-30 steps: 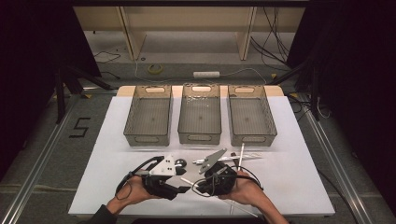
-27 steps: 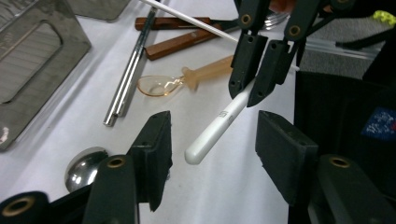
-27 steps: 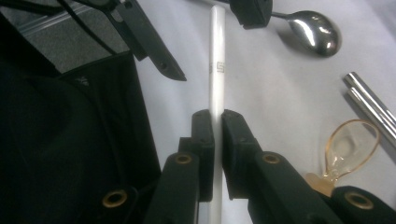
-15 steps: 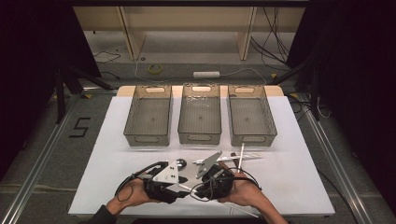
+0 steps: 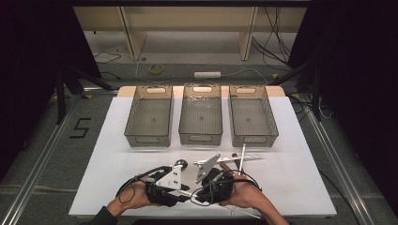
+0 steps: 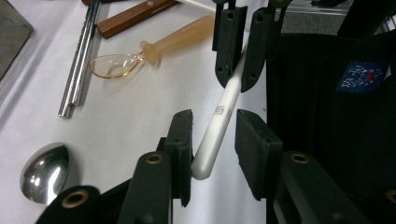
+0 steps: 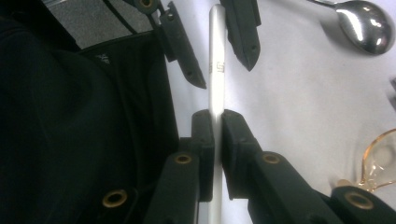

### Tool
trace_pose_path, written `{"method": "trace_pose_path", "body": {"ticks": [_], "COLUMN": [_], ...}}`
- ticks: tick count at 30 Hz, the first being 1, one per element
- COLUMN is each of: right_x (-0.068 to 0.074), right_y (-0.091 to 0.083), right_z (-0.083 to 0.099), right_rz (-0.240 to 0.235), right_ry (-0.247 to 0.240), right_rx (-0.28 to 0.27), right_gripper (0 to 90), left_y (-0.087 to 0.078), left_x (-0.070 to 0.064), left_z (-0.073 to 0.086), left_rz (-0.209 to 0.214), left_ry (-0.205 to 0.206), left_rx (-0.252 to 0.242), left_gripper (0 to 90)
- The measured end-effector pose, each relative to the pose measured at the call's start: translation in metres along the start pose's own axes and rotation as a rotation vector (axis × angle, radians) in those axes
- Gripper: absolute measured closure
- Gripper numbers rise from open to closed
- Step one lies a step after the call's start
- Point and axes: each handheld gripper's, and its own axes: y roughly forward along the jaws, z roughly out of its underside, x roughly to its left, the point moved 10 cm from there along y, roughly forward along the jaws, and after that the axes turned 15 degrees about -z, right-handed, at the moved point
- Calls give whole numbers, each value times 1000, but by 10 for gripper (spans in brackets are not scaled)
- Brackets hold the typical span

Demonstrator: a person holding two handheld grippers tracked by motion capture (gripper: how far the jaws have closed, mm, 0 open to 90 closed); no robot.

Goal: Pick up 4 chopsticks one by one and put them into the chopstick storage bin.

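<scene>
A white plastic rod (image 7: 216,70) with small grey lettering lies just over the white table (image 5: 300,187), near its front edge. My right gripper (image 7: 217,126) is shut on the rod's middle. My left gripper (image 6: 212,135) faces it, open, with the rod's rounded end (image 6: 205,163) between its jaws and close to the left pad (image 6: 184,140). In the high view the left gripper (image 5: 182,193) and the right gripper (image 5: 198,194) meet tip to tip, each held in a hand.
Three empty mesh bins (image 5: 149,117) (image 5: 201,115) (image 5: 251,117) stand in a row at the back. Loose cutlery lies nearby: a metal spoon (image 6: 44,172), an amber plastic spoon (image 6: 140,53), a wooden-handled piece (image 6: 135,16) and a steel handle (image 6: 79,60).
Both hands have drifted slightly toward the front edge, and the left gripper has closed in on the right one.
</scene>
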Motion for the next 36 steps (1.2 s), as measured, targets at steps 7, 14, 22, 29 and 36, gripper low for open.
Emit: {"method": "trace_pose_path", "body": {"ticks": [7,14,22,29,36], "right_x": [2,5,6,10,6], "right_y": [1,3,-1,-31,-70], "right_z": [1,3,1,-11,-17], "right_rz": [-15,-20,-28,10,102], "right_ry": [-22,-56,-42,-10,27], "right_rx": [15,41,27,-88,-224], "right_gripper": [846,821,771,576,434], "left_y": [-1,-4,-10,-15,-23], "left_x": [-3,-10,-12,-13,-1], "left_z": [2,4,0,-4,-9], "left_rz": [21,84,101,99,42], "left_ry": [25,56,38,38,2], "left_rx": [6,13,-14,-36,-67], "left_gripper": [725,794,821,824,824]}}
